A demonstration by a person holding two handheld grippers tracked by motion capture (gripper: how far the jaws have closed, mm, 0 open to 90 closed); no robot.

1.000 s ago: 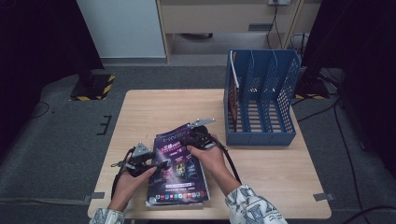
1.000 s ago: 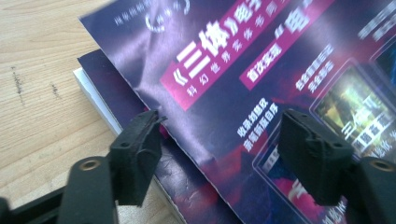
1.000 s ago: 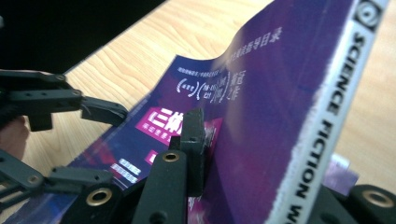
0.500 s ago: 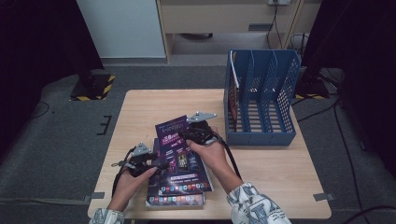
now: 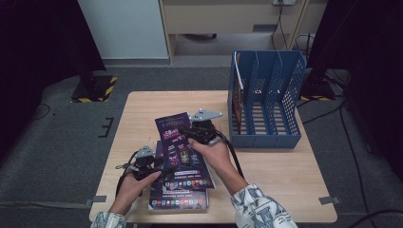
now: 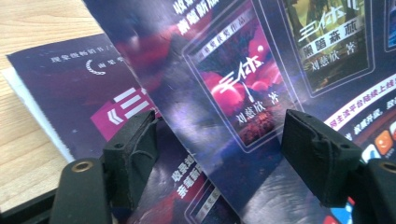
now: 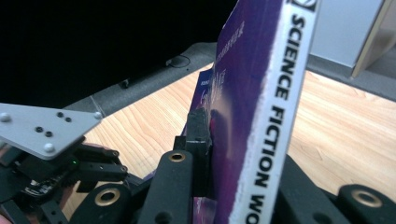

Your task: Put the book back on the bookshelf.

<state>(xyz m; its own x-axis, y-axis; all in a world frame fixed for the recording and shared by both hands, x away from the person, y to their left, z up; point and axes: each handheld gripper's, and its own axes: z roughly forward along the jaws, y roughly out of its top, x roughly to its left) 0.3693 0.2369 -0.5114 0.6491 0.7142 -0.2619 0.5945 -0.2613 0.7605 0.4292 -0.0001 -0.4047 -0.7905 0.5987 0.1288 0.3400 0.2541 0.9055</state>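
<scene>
A purple science-fiction magazine [image 5: 182, 142] is tilted up off the stack, its white spine [image 7: 275, 102] standing upright in the right gripper view. My right gripper [image 5: 190, 134] is shut on its edge, one pad [image 7: 198, 140] pressed flat against the cover. Under it, another purple magazine [image 5: 178, 198] lies flat on the table. My left gripper [image 5: 160, 168] rests low at the stack's left side. Its jaws stand open [image 6: 219, 140], and the raised cover [image 6: 243, 70] slants across behind them, above the lower magazine [image 6: 93, 79].
A blue file rack [image 5: 263, 95] with several slots stands at the table's right back, a magazine [image 5: 237, 90] upright in its leftmost slot. Bare wooden tabletop [image 5: 275, 175] lies to the right and at the back left. Cables trail from both grippers.
My right gripper has risen with the magazine, which now stands steeper and farther off the stack. My left gripper has stayed where it was.
</scene>
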